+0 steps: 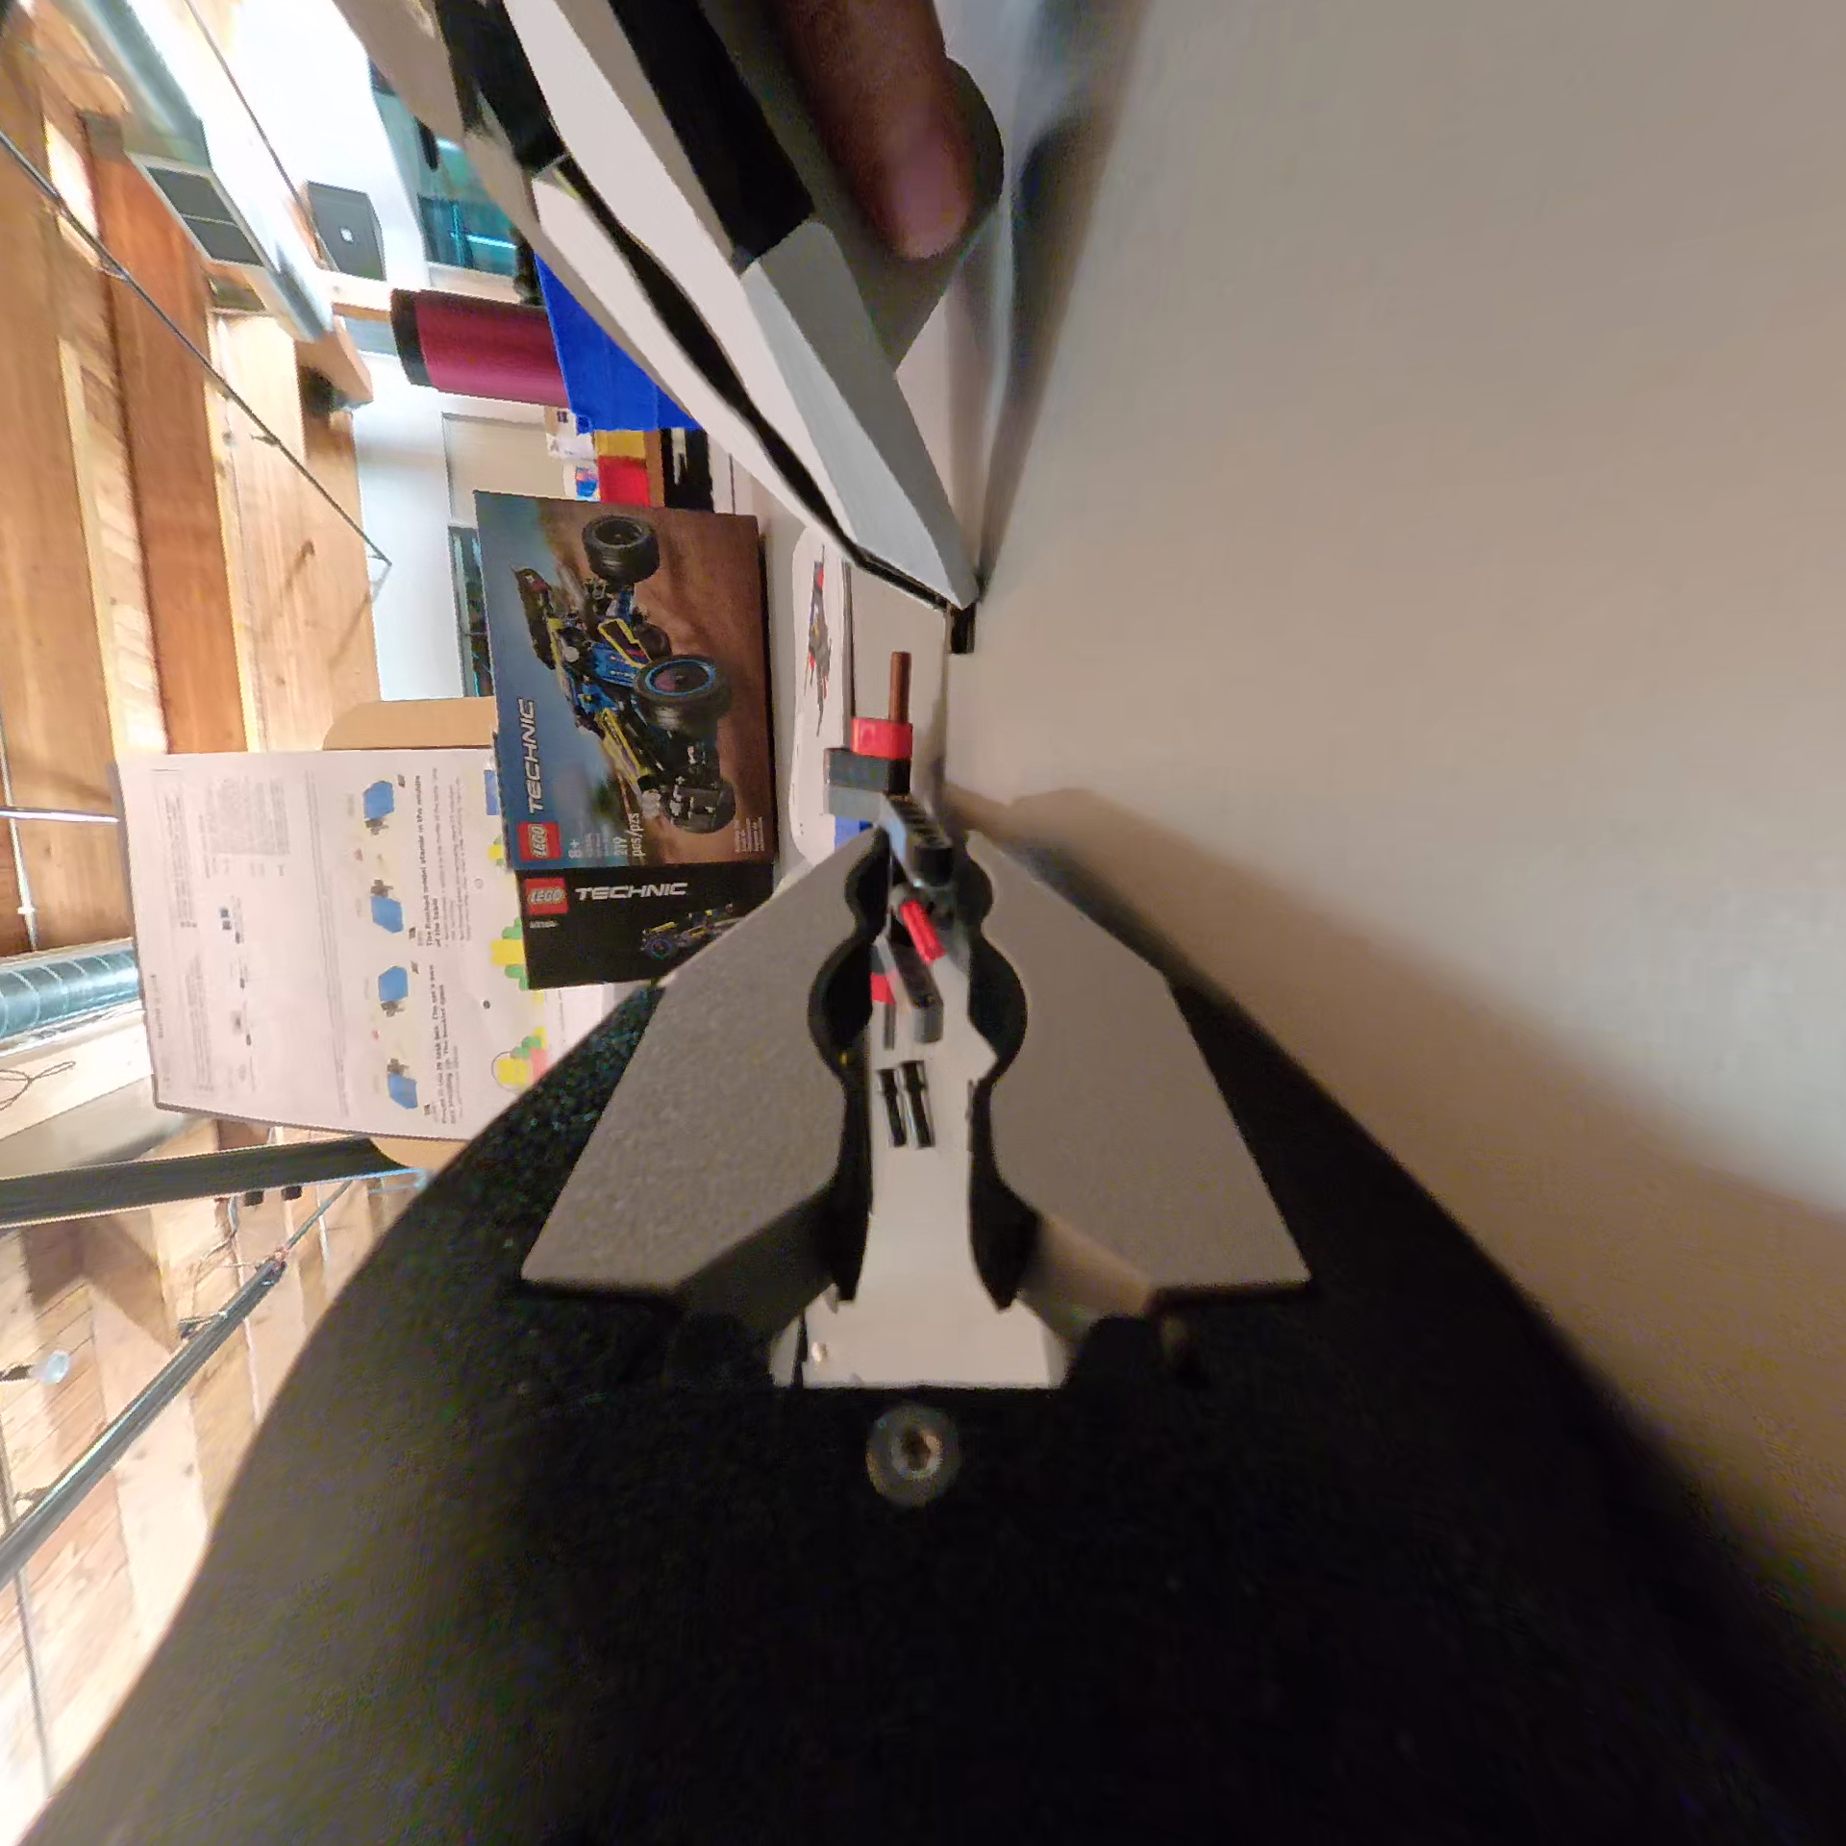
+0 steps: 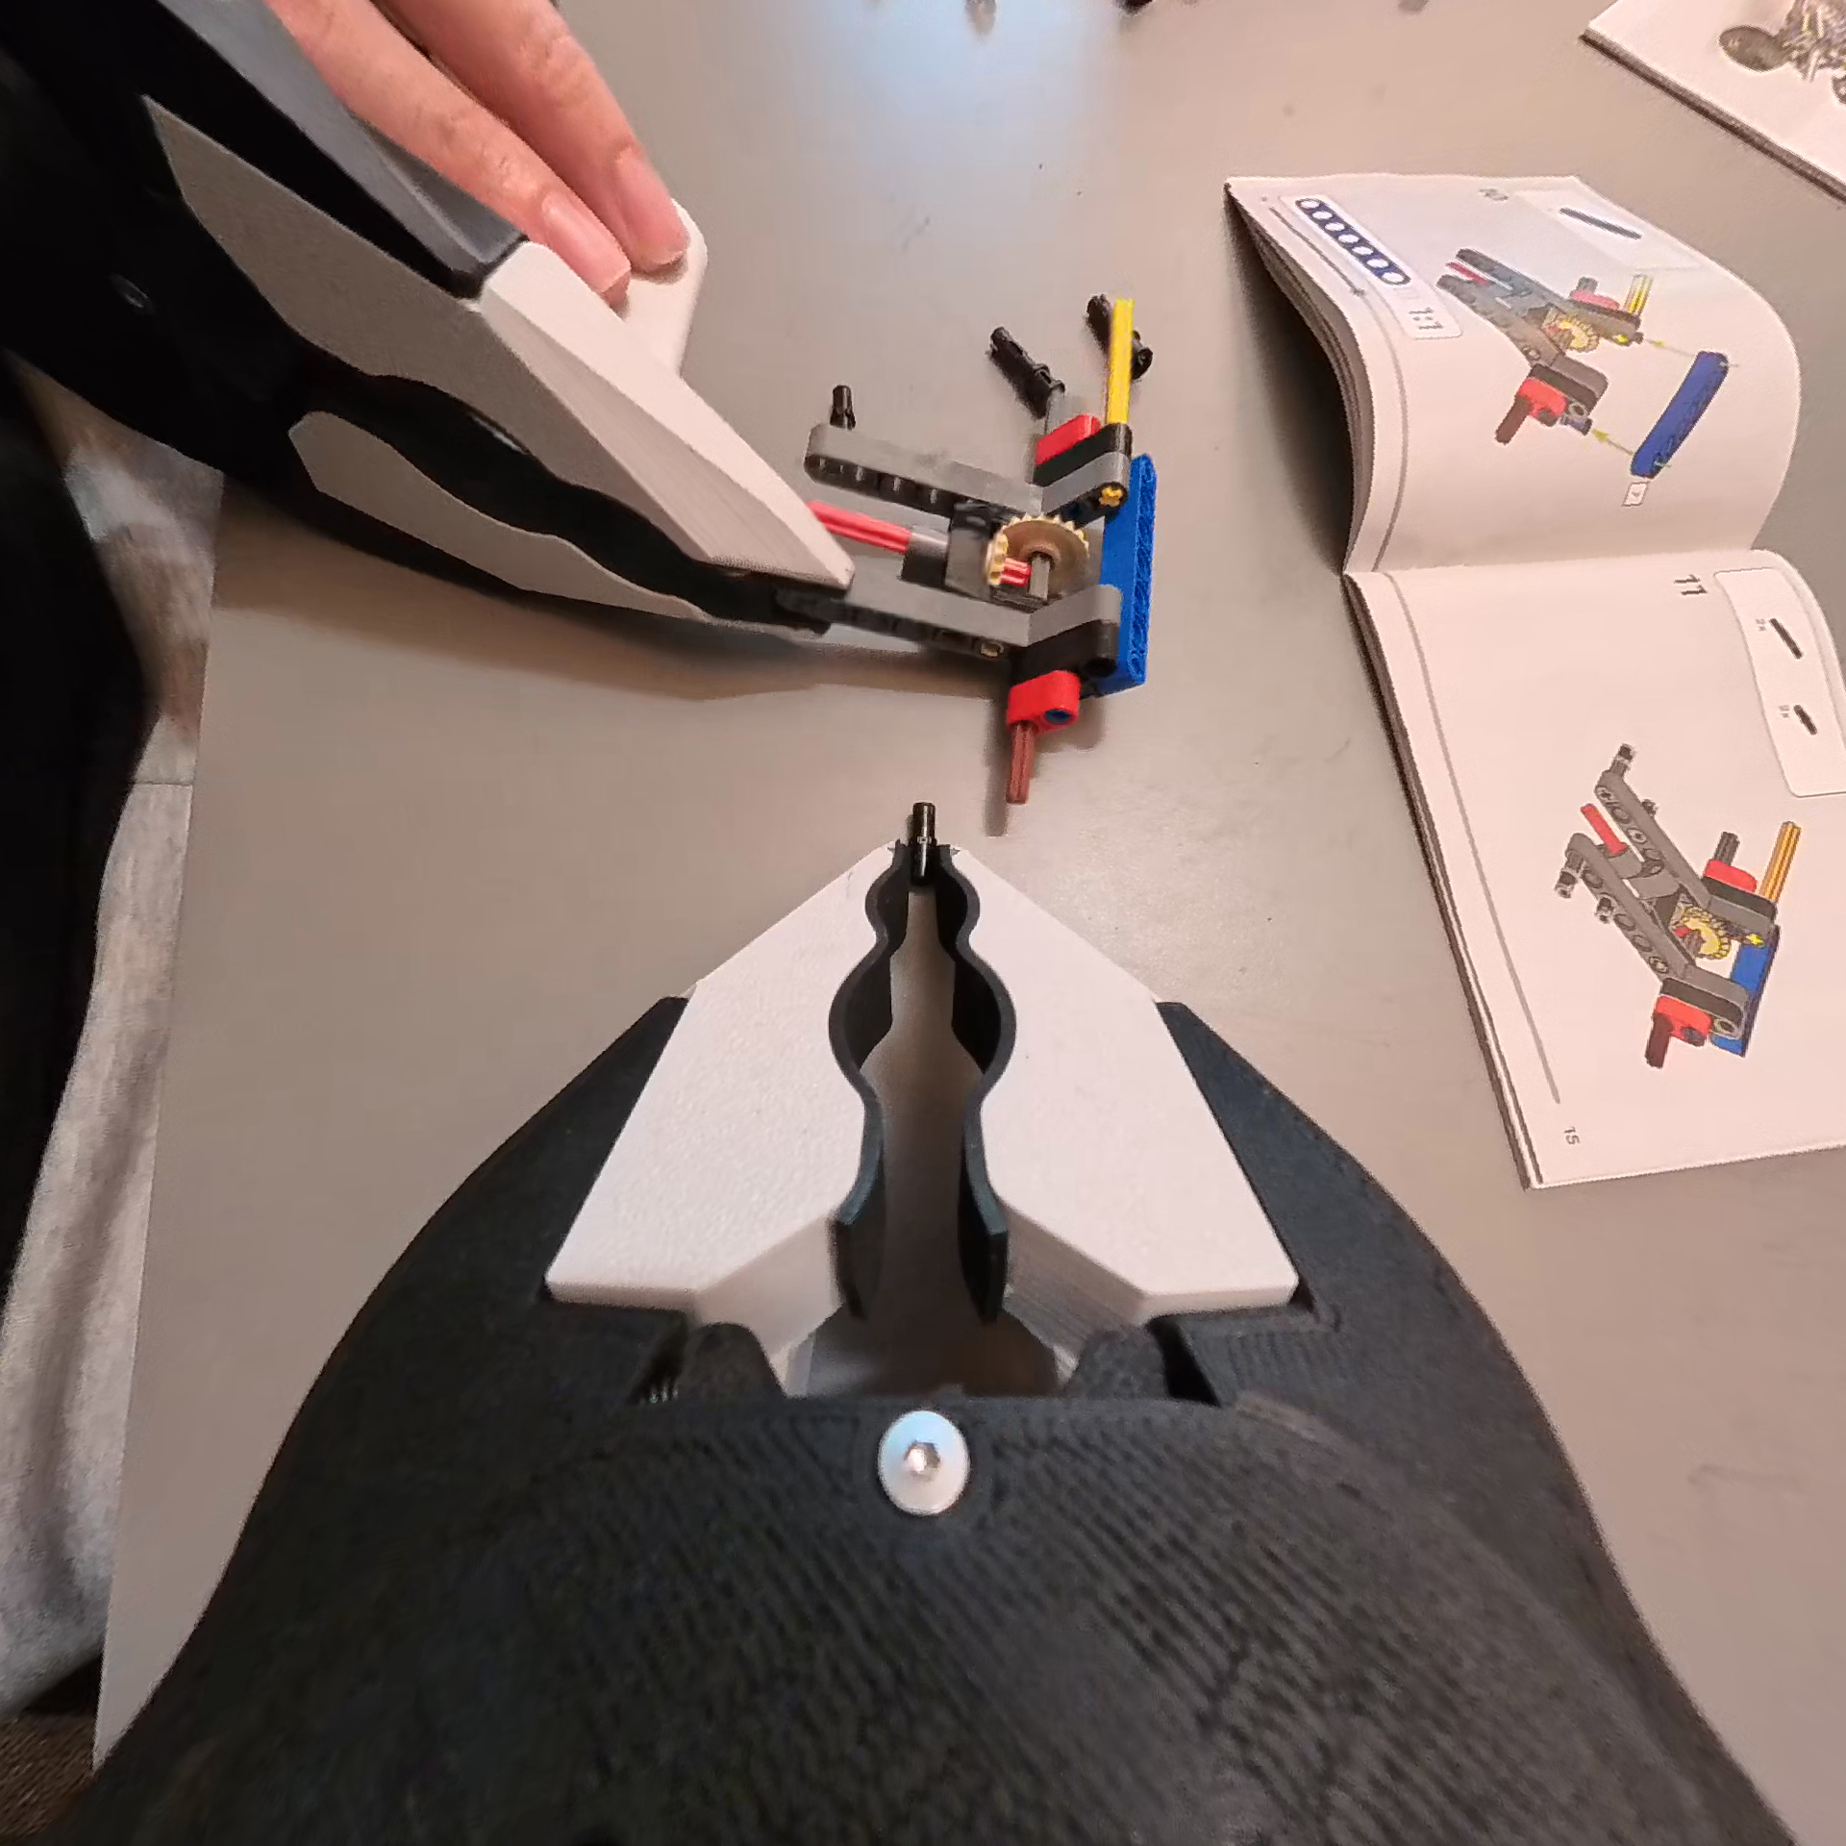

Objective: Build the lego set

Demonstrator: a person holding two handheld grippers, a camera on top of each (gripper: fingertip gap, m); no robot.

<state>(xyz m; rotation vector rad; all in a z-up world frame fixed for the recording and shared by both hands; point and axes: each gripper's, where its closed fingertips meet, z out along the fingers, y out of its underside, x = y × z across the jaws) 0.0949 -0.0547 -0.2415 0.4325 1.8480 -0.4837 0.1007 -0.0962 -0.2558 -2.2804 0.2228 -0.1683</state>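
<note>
Fingertips of the right gripper point(image 2: 921, 849) pinch a small black connector pin point(image 2: 921, 837), which stands upright just above the grey table point(image 2: 499, 849) and a little short of the model. Across from it, the left gripper point(image 2: 819, 599) lies low on its side, its jaws closed on the end of a dark grey beam of the partly built lego assembly point(image 2: 1019, 559), with a hand point(image 2: 519, 130) resting on its white shell. That assembly sits flat on the table: two long grey beams, a tan gear point(image 2: 1029, 559) between them, a blue beam point(image 2: 1129, 569) across the far end, a red axle point(image 2: 859, 529), a yellow axle point(image 2: 1121, 360) and a red bush on a brown axle point(image 2: 1021, 769). Loose black pins point(image 2: 1024, 362) lie just beyond it. Right of the model an open instruction booklet point(image 2: 1558, 699) shows build diagrams. From the left wrist view (tilted sideways) the same grey beam point(image 1: 924, 844) sits between that gripper's tips, two black pins point(image 1: 904, 1104) lie nearer, and the set's box point(image 1: 629, 689) stands behind beside a printed sheet point(image 1: 300, 939).
</note>
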